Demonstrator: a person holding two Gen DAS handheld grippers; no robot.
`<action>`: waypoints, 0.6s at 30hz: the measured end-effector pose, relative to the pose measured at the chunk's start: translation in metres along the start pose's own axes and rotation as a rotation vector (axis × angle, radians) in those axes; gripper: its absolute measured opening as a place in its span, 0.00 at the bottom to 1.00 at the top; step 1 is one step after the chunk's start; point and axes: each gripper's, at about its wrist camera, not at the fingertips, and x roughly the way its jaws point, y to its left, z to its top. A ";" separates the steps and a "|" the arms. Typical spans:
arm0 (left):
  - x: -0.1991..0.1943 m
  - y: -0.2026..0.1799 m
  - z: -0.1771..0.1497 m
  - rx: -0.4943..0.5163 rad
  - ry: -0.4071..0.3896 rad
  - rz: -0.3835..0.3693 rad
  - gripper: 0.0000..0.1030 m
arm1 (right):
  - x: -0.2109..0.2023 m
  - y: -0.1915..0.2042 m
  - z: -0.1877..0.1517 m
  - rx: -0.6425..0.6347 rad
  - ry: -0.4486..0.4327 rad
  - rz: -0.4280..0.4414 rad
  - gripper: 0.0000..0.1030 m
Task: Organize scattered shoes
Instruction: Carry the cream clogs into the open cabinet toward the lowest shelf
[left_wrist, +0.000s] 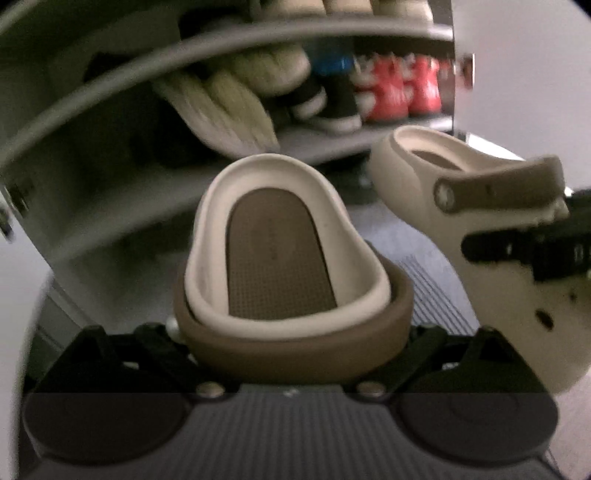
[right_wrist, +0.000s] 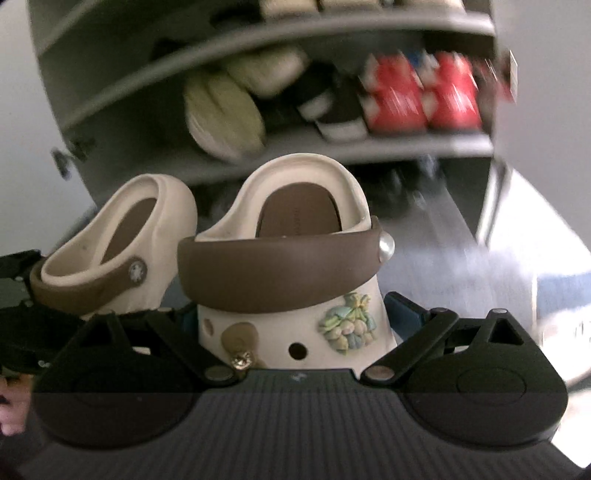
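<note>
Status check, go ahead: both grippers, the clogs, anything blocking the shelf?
Left gripper shut on left clog. Right gripper shut on right clog. Both off the floor, facing shoe rack. Nothing between.

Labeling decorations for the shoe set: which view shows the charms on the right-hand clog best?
Right wrist view. The clog in the right hand-held gripper faces the camera side-on, so the pastel charm and shell charm read clearly. The left wrist view catches that clog only at its right edge: holes, strap and rivet visible, no charms.
</note>
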 end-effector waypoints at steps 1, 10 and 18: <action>-0.008 0.006 0.006 0.015 -0.022 0.009 0.94 | -0.004 0.003 0.010 -0.008 -0.011 0.009 0.96; -0.093 0.052 0.109 0.008 -0.232 0.038 0.94 | -0.064 0.041 0.132 -0.051 -0.172 0.104 0.96; -0.147 0.081 0.228 -0.013 -0.369 -0.018 0.94 | -0.104 0.058 0.251 -0.050 -0.313 0.091 0.96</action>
